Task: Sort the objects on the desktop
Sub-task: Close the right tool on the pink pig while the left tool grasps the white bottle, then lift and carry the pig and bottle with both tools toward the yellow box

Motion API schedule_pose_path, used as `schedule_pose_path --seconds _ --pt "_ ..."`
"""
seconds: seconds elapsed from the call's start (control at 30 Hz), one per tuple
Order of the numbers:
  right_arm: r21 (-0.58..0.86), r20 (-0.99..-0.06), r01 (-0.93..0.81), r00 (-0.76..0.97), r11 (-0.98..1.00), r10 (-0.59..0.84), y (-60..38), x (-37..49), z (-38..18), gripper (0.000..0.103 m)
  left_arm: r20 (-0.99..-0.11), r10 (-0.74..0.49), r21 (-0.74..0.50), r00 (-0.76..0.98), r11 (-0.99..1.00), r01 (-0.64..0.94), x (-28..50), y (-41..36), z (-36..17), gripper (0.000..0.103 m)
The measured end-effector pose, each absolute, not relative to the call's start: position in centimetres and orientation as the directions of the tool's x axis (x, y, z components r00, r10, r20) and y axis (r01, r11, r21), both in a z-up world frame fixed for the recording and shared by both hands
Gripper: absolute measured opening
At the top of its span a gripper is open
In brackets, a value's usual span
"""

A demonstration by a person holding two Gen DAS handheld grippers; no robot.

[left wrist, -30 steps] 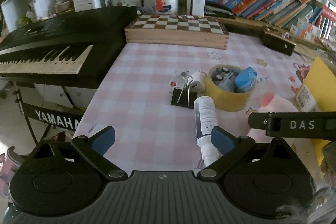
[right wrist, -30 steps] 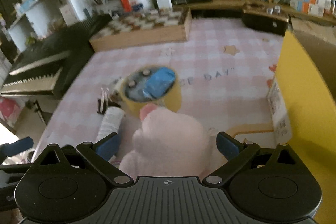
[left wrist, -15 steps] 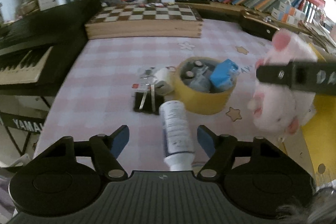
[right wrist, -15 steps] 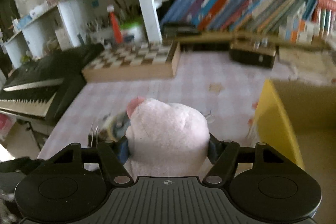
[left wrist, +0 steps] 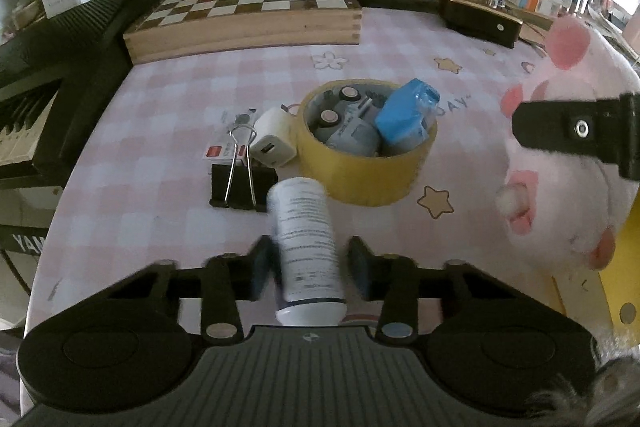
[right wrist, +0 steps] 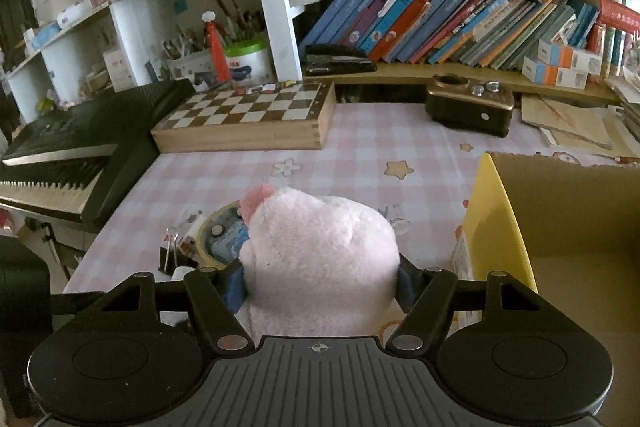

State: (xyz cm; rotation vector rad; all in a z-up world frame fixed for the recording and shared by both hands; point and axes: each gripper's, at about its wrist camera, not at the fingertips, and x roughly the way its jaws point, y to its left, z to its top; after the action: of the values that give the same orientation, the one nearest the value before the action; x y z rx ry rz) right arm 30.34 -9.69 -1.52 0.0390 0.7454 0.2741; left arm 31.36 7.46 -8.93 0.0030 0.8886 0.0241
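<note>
A white bottle (left wrist: 306,247) lies on the pink checked tablecloth (left wrist: 180,99), pointing away from me. My left gripper (left wrist: 310,267) is shut on it, one pad against each side. A pink plush toy (right wrist: 320,255) hangs above the table with my right gripper (right wrist: 320,285) shut on its body. In the left wrist view the plush toy (left wrist: 560,167) is at the right edge, with a black finger (left wrist: 576,129) of the right gripper across it. A yellow tape roll (left wrist: 372,179) holds batteries and a blue packet (left wrist: 408,115).
A black binder clip (left wrist: 240,183) and a white charger (left wrist: 274,143) lie left of the tape roll. An open yellow cardboard box (right wrist: 500,227) stands at the right. A wooden chessboard (left wrist: 248,15), a black keyboard (left wrist: 60,47) and a brown case (right wrist: 468,107) line the back.
My left gripper moved right over the white bottle and its jaws shut on it. My right gripper shut on the plush toy and lifted it off the table.
</note>
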Motion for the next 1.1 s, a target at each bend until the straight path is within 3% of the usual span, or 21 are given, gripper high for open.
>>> schedule_pose_path --seconds 0.4,0.87,1.1 --pt "0.119 -0.656 -0.272 0.701 0.955 0.282 -9.2 27.4 -0.3 0.070 -0.735 -0.004 -0.047 0.678 0.998 -0.045 27.5 9.0 -5.7 0.031" --pt "0.140 -0.656 -0.321 0.679 0.937 0.331 -10.6 20.3 2.4 0.070 -0.626 -0.068 -0.161 0.777 0.986 -0.043 17.0 10.7 0.3 0.030" --pt "0.145 -0.668 -0.298 0.674 0.944 0.315 -11.3 16.2 2.5 0.070 -0.616 -0.108 -0.176 0.781 0.984 -0.002 11.9 9.8 0.9 0.030"
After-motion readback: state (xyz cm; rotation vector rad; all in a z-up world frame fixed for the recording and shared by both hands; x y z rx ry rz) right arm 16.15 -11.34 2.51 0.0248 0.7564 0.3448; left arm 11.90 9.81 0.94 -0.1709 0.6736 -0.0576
